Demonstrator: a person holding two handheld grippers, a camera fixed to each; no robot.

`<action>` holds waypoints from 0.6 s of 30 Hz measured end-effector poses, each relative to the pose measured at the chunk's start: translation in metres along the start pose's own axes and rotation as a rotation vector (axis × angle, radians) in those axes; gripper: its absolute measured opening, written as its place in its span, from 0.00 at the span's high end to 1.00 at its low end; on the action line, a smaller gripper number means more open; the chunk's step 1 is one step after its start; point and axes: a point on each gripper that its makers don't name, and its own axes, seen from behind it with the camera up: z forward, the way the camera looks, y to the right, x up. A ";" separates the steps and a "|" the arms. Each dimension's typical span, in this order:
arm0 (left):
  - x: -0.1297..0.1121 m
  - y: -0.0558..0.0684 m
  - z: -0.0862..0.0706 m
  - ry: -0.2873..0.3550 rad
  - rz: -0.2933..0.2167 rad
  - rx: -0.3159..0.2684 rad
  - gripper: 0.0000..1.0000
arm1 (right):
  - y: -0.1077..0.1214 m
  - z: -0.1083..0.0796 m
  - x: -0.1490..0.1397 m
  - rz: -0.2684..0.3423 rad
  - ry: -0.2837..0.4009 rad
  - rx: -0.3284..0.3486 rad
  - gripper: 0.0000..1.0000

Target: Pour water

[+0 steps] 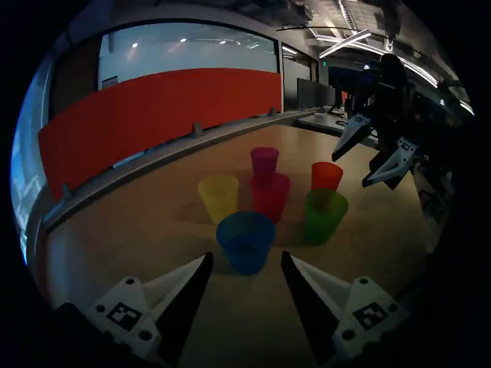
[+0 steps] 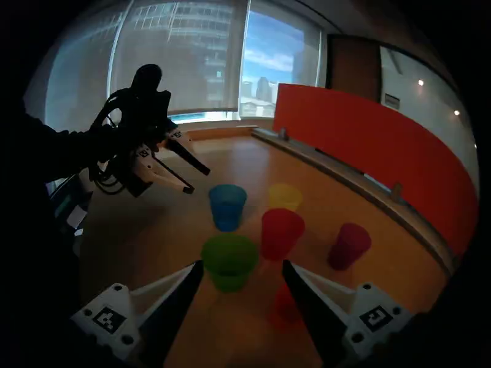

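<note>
Gap between left gripper (image 1: 245,254) and blue cup (image 1: 245,236).

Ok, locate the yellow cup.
In the left gripper view the yellow cup stands at the cluster's left, beside the central red cup and behind the blue cup.

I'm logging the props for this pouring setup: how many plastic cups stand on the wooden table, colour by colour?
blue plastic cup: 1
yellow plastic cup: 1
red plastic cup: 1
magenta plastic cup: 1
orange-red plastic cup: 1
green plastic cup: 1
Total: 6
</note>
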 end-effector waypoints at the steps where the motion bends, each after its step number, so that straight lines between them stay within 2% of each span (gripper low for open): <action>1: -0.002 0.000 0.001 -0.005 0.001 -0.001 0.18 | -0.001 0.002 -0.001 -0.002 -0.002 0.002 0.01; 12: -0.016 0.000 0.014 -0.055 0.006 -0.017 0.18 | -0.006 0.018 -0.006 -0.002 -0.015 0.024 0.01; 18: -0.023 -0.002 0.023 -0.084 0.025 -0.020 0.18 | -0.009 0.025 -0.009 -0.009 -0.030 0.036 0.01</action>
